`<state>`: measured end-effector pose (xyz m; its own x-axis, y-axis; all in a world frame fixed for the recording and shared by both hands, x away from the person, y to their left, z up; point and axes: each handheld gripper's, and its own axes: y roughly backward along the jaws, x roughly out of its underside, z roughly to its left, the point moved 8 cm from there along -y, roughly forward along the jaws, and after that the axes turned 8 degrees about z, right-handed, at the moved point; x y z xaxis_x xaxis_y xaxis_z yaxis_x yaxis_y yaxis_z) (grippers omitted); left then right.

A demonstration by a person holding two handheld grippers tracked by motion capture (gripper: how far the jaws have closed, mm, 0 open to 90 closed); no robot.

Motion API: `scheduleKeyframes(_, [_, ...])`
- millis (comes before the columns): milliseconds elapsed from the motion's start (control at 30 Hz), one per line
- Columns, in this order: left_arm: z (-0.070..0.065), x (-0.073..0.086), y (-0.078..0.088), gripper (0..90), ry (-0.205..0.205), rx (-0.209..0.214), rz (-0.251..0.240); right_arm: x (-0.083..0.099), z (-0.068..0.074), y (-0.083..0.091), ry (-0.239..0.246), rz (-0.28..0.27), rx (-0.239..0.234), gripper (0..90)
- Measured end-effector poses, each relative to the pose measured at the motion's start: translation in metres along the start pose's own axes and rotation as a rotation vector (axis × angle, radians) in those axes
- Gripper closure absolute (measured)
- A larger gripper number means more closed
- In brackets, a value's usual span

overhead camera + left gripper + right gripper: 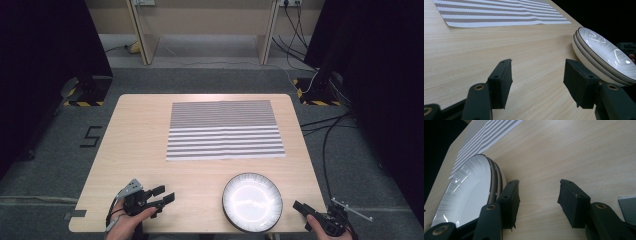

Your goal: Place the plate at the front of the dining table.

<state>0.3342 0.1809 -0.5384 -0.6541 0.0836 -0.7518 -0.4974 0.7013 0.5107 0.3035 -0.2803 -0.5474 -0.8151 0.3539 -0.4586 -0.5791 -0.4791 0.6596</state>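
A single mark shaped like the figure 5 (pixel 90 136) is being shown in black on the grey floor (pixel 55 165), left of the table (pixel 140 130). No other text, label or brand is being displayed legibly.

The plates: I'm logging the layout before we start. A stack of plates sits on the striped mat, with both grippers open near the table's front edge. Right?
Not quite. The plates sit on the bare wooden table, nearer than the striped mat, as the high view shows. The left gripper and right gripper are indeed open near the front edge.

Left tool (pixel 165 194) and right tool (pixel 299 206), each hand-held, jaws parted and empty, well apart.
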Motion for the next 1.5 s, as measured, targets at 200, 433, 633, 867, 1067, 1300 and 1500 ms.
scheduleKeyframes(200, [-0.004,0.0,-0.001,39.1,0.004,0.014,0.001,0.0,0.012,0.004,0.022,0.02,-0.029,53.9])
scheduleKeyframes(433, [-0.008,-0.004,0.0,39.0,-0.003,0.023,-0.006,-0.004,0.027,0.003,0.071,0.045,-0.046,58.3])
scheduleKeyframes(633, [-0.009,-0.004,-0.001,39.1,-0.003,0.026,-0.004,-0.009,0.042,-0.001,0.1,0.077,-0.066,60.2])
scheduleKeyframes(867, [-0.014,-0.005,-0.003,39.1,-0.008,0.038,0.004,-0.01,0.051,-0.009,0.126,0.117,-0.068,64.2])
scheduleKeyframes(1067, [-0.019,-0.008,-0.007,39.3,-0.019,0.052,0.012,-0.01,0.052,-0.014,0.143,0.15,-0.052,72.6])
scheduleKeyframes(1300, [-0.032,-0.013,-0.017,39.6,-0.041,0.08,0.035,-0.009,0.052,-0.018,0.154,0.181,-0.037,79.0])
scheduleKeyframes(1500, [-0.051,-0.021,-0.036,40.0,-0.051,0.129,0.079,-0.008,0.051,-0.019,0.154,0.199,-0.019,82.4])
